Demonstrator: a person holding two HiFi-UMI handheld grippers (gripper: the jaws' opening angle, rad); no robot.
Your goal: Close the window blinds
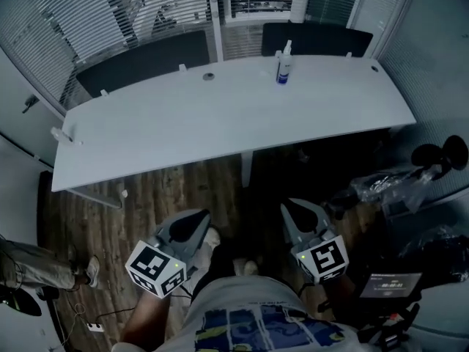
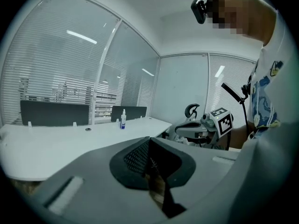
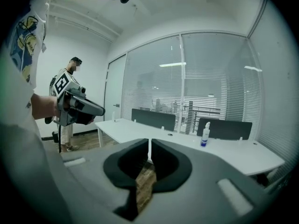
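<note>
With left tool point(image 1: 198, 215) and right tool point(image 1: 290, 208) pressed together, empty, we are eyeing the far blinds point(image 1: 139, 9) (light, bendy slats, we judge), likely best pinched by a cord.

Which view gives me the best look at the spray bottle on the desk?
Head view: the spray bottle stands upright, unobstructed, near the desk's far edge. The right gripper view shows the bottle smaller, side-on; the left gripper view shows it small and distant.

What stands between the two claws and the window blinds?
In the head view, a long white desk with a spray bottle and dark panels along its far edge lies between the left claw, the right claw and the window blinds.
</note>
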